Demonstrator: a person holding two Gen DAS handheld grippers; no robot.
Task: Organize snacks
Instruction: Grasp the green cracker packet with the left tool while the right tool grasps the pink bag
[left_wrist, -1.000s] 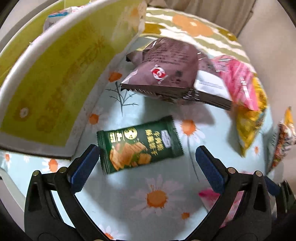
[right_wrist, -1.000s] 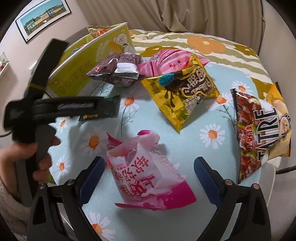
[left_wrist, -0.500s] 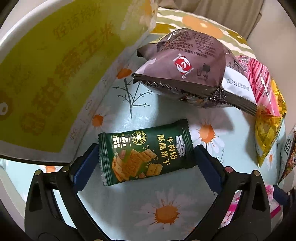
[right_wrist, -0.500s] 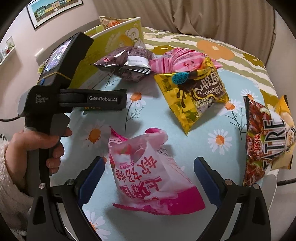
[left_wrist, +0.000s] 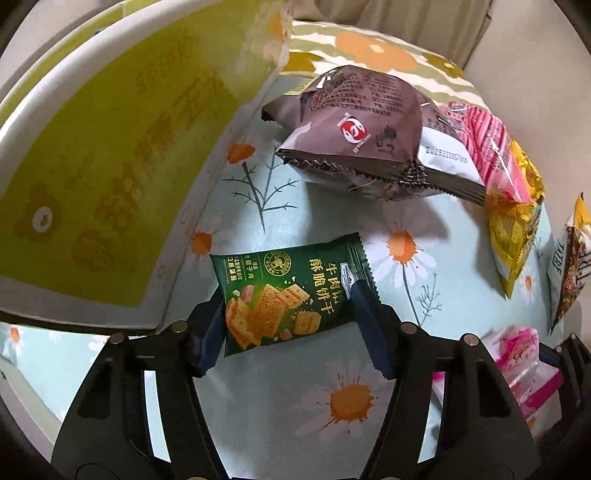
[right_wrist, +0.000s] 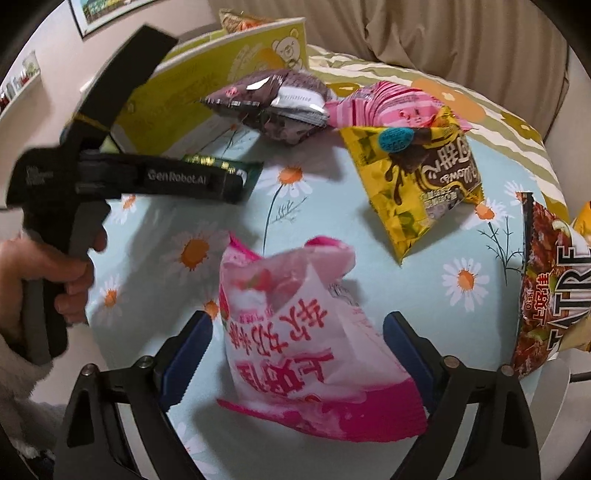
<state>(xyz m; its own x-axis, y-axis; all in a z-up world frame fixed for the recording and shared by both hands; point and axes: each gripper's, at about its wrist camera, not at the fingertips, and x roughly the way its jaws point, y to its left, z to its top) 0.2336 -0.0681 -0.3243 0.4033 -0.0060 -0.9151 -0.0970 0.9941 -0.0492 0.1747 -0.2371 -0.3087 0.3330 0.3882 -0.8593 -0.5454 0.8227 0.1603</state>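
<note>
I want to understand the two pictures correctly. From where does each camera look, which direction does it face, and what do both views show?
Left wrist: sits on the left gripper, looks forward and down at the green cracker packet between its blue fingers, yellow box at the left.
Right wrist: sits on the right gripper, looks across the table at the pink bag between its fingers; the person's left hand with the left gripper shows.
Shared: green packet, brown bag, yellow bag, yellow box, daisy tablecloth.
</note>
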